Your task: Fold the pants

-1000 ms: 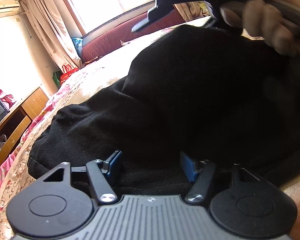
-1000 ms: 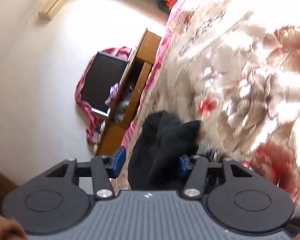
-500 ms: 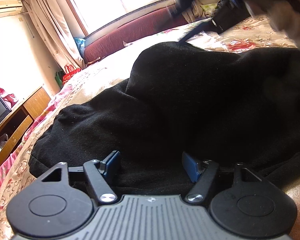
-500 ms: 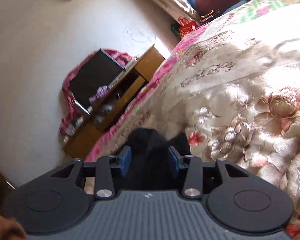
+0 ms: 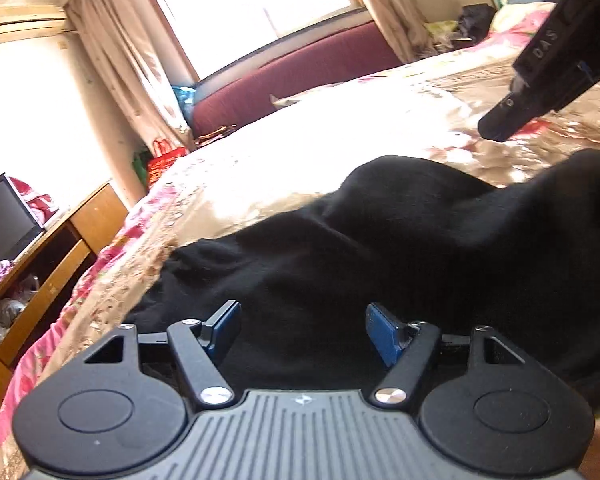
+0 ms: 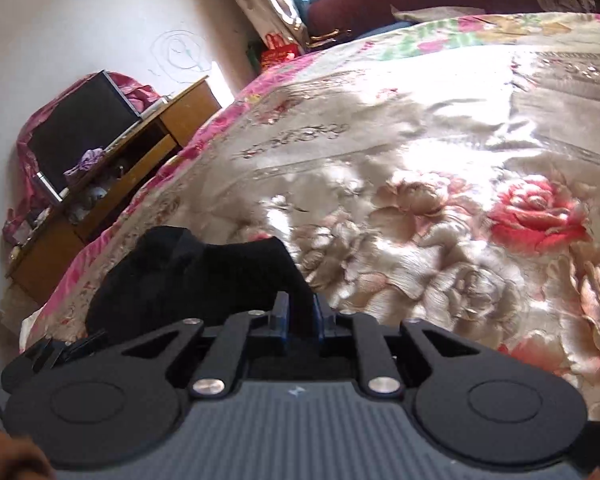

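Black pants (image 5: 380, 248) lie bunched on the floral bedspread (image 5: 340, 152). My left gripper (image 5: 302, 330) is open, its blue pads spread apart just above the near part of the pants, holding nothing. My right gripper (image 6: 299, 312) is shut on a fold of the black pants (image 6: 204, 268) and holds it above the bed. The right gripper also shows at the upper right of the left wrist view (image 5: 548, 60), above the far end of the pants.
A wooden cabinet (image 6: 112, 184) with a dark TV (image 6: 80, 136) stands left of the bed. A maroon couch (image 5: 292, 76) sits under the curtained window. A red bag (image 5: 162, 160) stands by the bed corner. The bedspread (image 6: 440, 184) stretches right.
My right gripper closed its jaws on the pants fabric and carried it across and lower over the bed. The raised hump of pants in the left wrist view flattened. The left gripper stayed open.
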Demonstrator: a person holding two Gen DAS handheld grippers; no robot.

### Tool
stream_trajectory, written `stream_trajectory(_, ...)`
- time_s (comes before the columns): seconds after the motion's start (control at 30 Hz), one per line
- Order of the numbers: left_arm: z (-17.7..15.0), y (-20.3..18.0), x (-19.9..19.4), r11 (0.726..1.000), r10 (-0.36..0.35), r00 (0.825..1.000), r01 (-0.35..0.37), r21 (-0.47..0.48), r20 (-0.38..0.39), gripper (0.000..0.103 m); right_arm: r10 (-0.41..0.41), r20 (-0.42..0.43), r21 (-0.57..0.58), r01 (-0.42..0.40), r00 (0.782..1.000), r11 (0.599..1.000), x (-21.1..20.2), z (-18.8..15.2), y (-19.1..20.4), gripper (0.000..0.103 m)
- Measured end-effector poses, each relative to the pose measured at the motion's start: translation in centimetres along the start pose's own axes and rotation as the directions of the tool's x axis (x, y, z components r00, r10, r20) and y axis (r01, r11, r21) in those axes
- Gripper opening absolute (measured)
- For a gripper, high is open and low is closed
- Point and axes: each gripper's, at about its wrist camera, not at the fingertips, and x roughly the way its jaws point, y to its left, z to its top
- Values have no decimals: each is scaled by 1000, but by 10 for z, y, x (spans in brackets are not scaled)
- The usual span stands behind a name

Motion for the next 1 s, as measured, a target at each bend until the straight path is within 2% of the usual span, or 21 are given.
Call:
stream_trajectory(0.13, -5, 46, 17, 991, 101, 994, -104, -83, -50, 83, 94, -45, -117, -98, 995, 988, 43, 27, 43, 30)
stream_trajectory(0.17, -8, 56, 18, 987, 116, 991, -122, -104, -62, 83, 122, -69, -152, -131, 990, 980, 60, 36, 57, 37)
stream_trajectory(0.27, -21, 86, 23, 974, 119, 986, -138, -182, -113, 84, 210, -155, -199, -239, 965, 951, 114, 61, 90, 54)
stream_trajectory(0.33, -29, 97, 27, 966, 123, 983, -150, -212, -139, 86, 223, -221, -229, -272, 950, 935, 154, 73, 110, 56)
stream_trajectory(0.4, -39, 108, 30, 948, 115, 980, -157, -277, -164, 90, 200, -252, -243, -262, 947, 934, 187, 80, 122, 56)
stream_trajectory(0.5, -51, 127, 26, 891, 27, 987, -97, -443, -161, 93, 131, -308, -315, -231, 942, 921, 229, 78, 135, 59)
stream_trajectory(0.57, -56, 134, 37, 844, -79, 981, -29, -535, -177, 100, 102, -391, -351, -250, 915, 902, 252, 69, 140, 64)
stream_trajectory(0.67, -63, 130, 55, 809, -114, 973, -26, -587, -200, 100, 77, -382, -451, -259, 921, 854, 258, 57, 151, 75)
stream_trajectory(0.73, -65, 132, 62, 758, -157, 971, 2, -652, -180, 100, 78, -388, -462, -267, 918, 846, 257, 54, 153, 79)
stream_trajectory(0.77, -65, 132, 64, 736, -180, 971, 26, -676, -159, 99, 70, -386, -463, -258, 920, 848, 256, 53, 154, 74)
stream_trajectory(0.8, -63, 131, 66, 729, -182, 972, 32, -684, -148, 93, 62, -391, -454, -251, 918, 855, 256, 53, 156, 68)
stream_trajectory(0.83, -62, 131, 69, 726, -176, 973, 28, -687, -147, 89, 59, -405, -439, -251, 912, 863, 256, 53, 159, 53)
stream_trajectory(0.87, -60, 132, 70, 715, -182, 973, 33, -698, -141, 80, 52, -417, -424, -245, 907, 872, 256, 53, 163, 34)
stream_trajectory(0.9, -60, 136, 69, 699, -192, 973, 45, -713, -127, 67, 52, -430, -408, -246, 901, 879, 256, 53, 167, 25)
stream_trajectory(0.93, -59, 144, 66, 680, -197, 974, 54, -731, -111, 60, 48, -434, -405, -243, 900, 881, 256, 54, 173, 21)
stream_trajectory(0.97, -59, 150, 60, 671, -184, 978, 52, -739, -98, 49, 39, -425, -422, -236, 904, 876, 254, 54, 180, 18)
stream_trajectory(1.0, -59, 155, 52, 670, -161, 983, 41, -741, -91, 43, 40, -416, -438, -238, 908, 867, 252, 54, 189, 18)
